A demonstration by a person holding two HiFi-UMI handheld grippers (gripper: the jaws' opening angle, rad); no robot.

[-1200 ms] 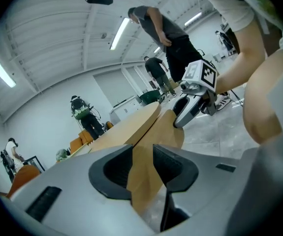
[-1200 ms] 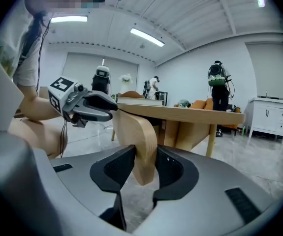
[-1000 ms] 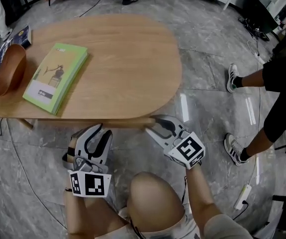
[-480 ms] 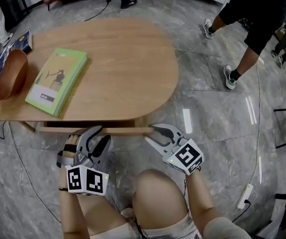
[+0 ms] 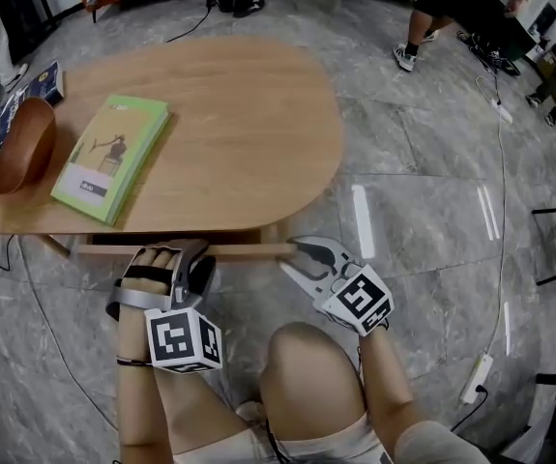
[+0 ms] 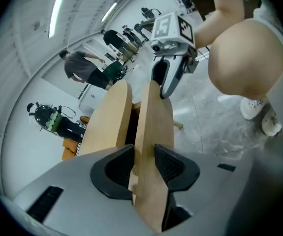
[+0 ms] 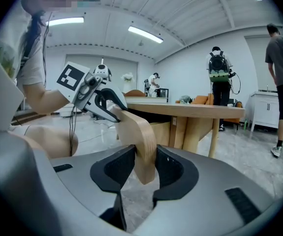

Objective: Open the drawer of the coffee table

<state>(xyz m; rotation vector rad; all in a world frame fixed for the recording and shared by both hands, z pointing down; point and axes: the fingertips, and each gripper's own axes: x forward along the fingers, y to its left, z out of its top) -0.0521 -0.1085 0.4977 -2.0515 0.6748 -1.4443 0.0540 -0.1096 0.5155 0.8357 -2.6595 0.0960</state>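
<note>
The light wood coffee table (image 5: 219, 114) has its drawer front (image 5: 239, 250) standing a little out from under the near edge, as a thin strip. My left gripper (image 5: 194, 253) has that strip between its jaws left of the middle. In the left gripper view the pads (image 6: 173, 163) lie against both faces of the board (image 6: 148, 117). My right gripper (image 5: 295, 249) is shut on the strip's rounded right end (image 7: 136, 127), which sits between its pads (image 7: 168, 166). Each gripper also shows in the other's view: the right gripper (image 6: 163, 77), the left gripper (image 7: 104, 104).
A green book (image 5: 113, 153) and a brown bowl (image 5: 21, 148) lie on the table's left part. A blue book (image 5: 36, 80) lies on the floor beyond. The person's knee (image 5: 311, 370) is right below the grippers. A bystander's legs (image 5: 432, 27) stand far right, a power strip (image 5: 476, 380) near right.
The drawer front has come out from under the table edge. My left gripper has risen, rolled over and taken the strip between its jaws. The bystander at the right has walked further away.
</note>
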